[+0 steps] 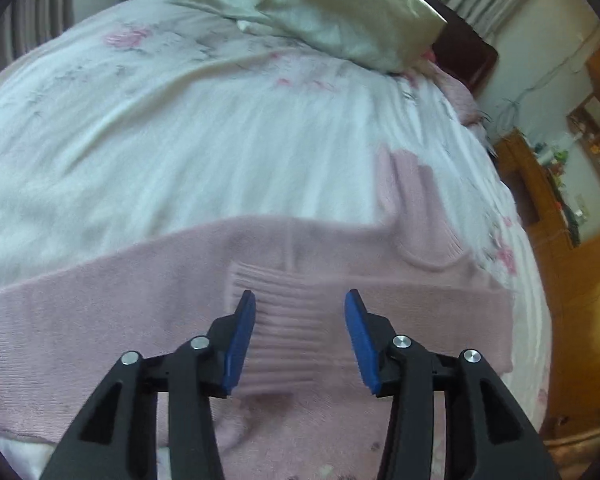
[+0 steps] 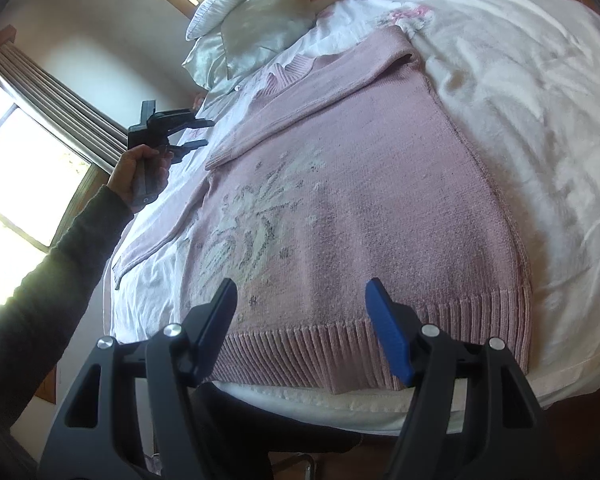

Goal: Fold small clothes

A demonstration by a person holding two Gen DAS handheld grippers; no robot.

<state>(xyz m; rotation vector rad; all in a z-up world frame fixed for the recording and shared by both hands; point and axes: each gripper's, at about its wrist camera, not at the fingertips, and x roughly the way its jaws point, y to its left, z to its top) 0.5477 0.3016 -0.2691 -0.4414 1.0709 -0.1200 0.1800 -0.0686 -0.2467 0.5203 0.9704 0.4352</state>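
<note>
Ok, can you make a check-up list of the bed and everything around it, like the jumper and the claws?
Surface: bed with a white floral cover, wrinkled.
Job's things: pink sweater spread flat, one sleeve folded across the chest, ribbed hem at the near edge.
Clutter: silvery pillows at the head of the bed.
Grippers: left claw open above a ribbed cuff; right claw open above the hem, holding nothing.
Cables: thin wires on the far wall.
Surroundings: curtained window, wooden furniture.
</note>
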